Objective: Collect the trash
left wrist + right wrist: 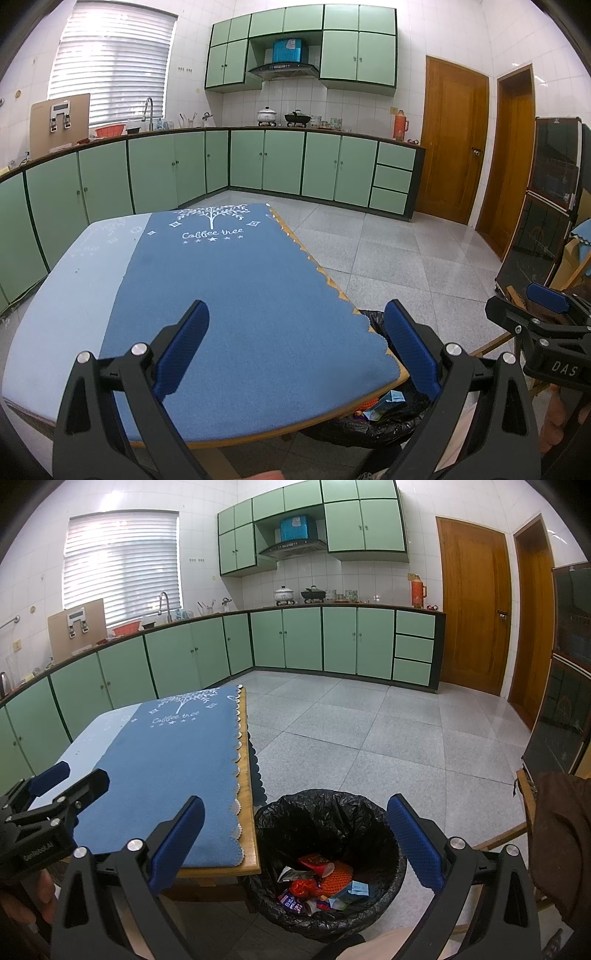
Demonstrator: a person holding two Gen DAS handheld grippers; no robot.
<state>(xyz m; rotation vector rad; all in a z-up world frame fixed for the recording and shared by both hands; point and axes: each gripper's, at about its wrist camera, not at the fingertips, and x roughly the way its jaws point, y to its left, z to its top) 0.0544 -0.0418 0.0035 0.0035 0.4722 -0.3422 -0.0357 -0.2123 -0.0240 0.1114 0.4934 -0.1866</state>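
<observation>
A bin lined with a black bag (328,816) stands on the floor by the table's near right corner. Several pieces of trash (317,882) lie inside: red and orange wrappers and a light blue carton. My right gripper (295,842) is open and empty above the bin's rim. My left gripper (295,350) is open and empty over the blue table mat (236,295). The bin also shows in the left wrist view (373,424), partly hidden under the table edge. No trash shows on the mat.
The wooden table (247,853) carries the blue mat and a pale blue cloth (74,288). Green cabinets (280,166) run along the back and left walls. Wooden doors (454,144) stand at the right. A dark cabinet (565,672) and a chair (524,794) are at the far right.
</observation>
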